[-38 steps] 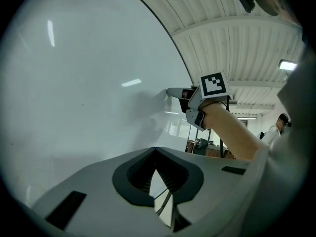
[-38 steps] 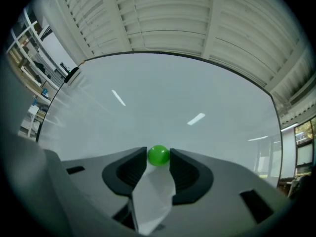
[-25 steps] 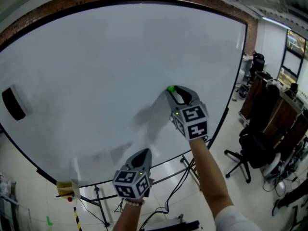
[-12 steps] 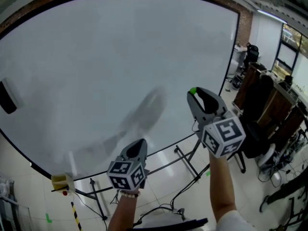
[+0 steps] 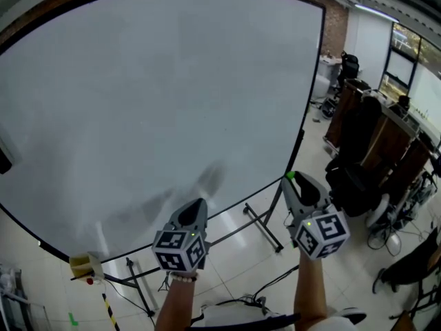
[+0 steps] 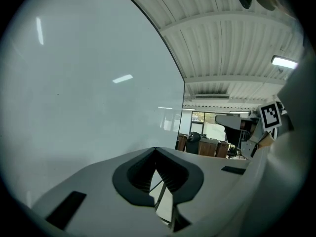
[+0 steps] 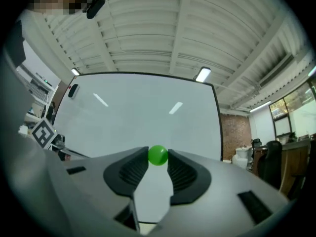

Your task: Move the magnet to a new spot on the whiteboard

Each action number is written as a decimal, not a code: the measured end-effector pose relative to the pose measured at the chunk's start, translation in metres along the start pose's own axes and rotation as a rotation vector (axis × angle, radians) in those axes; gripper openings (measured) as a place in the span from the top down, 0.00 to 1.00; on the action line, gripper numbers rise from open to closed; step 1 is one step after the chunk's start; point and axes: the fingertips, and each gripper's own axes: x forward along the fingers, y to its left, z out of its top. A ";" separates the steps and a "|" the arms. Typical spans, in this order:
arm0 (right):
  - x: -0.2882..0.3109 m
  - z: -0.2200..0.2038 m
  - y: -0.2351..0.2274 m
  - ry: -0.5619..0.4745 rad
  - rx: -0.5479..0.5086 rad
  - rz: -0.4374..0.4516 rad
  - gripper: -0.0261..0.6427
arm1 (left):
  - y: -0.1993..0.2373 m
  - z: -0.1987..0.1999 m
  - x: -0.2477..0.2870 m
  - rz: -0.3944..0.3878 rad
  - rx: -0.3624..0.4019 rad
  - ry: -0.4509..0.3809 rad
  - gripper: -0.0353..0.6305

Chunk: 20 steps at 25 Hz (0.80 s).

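Note:
A small green ball-shaped magnet (image 7: 158,155) is pinched between the tips of my right gripper (image 7: 158,158), off the large whiteboard (image 7: 143,113). In the head view that right gripper (image 5: 291,179) hangs below and right of the whiteboard's (image 5: 151,95) lower right edge, the green magnet (image 5: 290,176) showing at its tip. My left gripper (image 5: 198,203) is low in the middle, just under the board's bottom edge. In the left gripper view its jaws meet at the tips with nothing between them, and the whiteboard (image 6: 74,83) fills the left side.
A black eraser (image 7: 73,91) sticks to the board's upper left. A yellow object (image 5: 81,265) sits at the board's lower left. The stand's legs (image 5: 262,227) and cables cross the tiled floor. Office chairs and desks (image 5: 358,174) crowd the right side.
My right gripper has come off the whiteboard, moving down and to the right with the green magnet in it. The left gripper has shifted only a little.

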 end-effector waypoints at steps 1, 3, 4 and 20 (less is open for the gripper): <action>-0.003 -0.012 -0.001 0.019 0.023 -0.004 0.77 | -0.001 -0.001 0.001 0.001 0.000 0.002 0.96; -0.007 -0.036 -0.002 0.062 0.059 -0.014 0.77 | -0.001 -0.003 0.004 0.005 -0.001 0.007 0.96; -0.009 -0.046 -0.002 0.083 0.070 -0.019 0.77 | 0.000 -0.004 0.004 0.008 -0.002 0.008 0.96; -0.008 -0.079 0.031 0.146 0.097 0.046 0.77 | 0.008 -0.009 0.003 0.057 0.000 0.005 0.96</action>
